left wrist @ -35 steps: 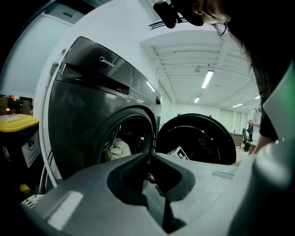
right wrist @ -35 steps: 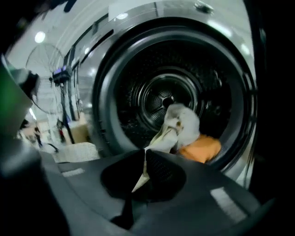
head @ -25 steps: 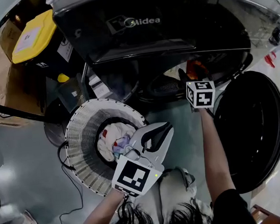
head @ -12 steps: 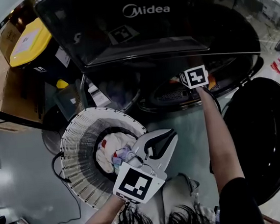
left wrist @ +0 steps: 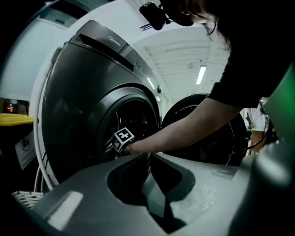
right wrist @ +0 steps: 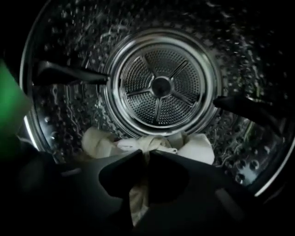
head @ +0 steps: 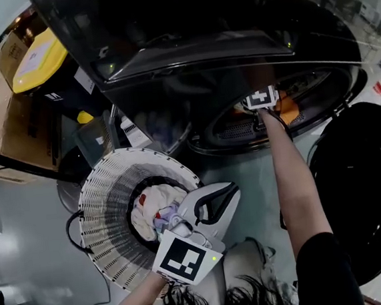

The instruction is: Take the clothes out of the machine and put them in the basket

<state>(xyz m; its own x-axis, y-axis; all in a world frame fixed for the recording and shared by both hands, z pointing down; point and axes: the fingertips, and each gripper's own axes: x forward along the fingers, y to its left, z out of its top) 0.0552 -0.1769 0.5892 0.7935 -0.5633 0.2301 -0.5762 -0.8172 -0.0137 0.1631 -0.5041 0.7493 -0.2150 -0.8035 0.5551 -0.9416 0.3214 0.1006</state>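
right tongs [right wrist: 147, 154] pinch cream cloth [right wrist: 198, 146] inside the drum [right wrist: 161, 87], unseen from the head view; left tongs [left wrist: 149, 156] pressed together.

machine [head: 198, 20] — dark grey | basket [head: 102, 210] white, slatted | clothes [right wrist: 198, 147] in drum — cream | bin lid [head: 37, 59] yellow

Right gripper [right wrist: 145, 153] pushed deeper into the drum [right wrist: 161, 87], arm stretched out — jaws apparently pinching pale cloth [right wrist: 147, 144]

"Midea" stands on the washing machine [head: 166, 37] front.
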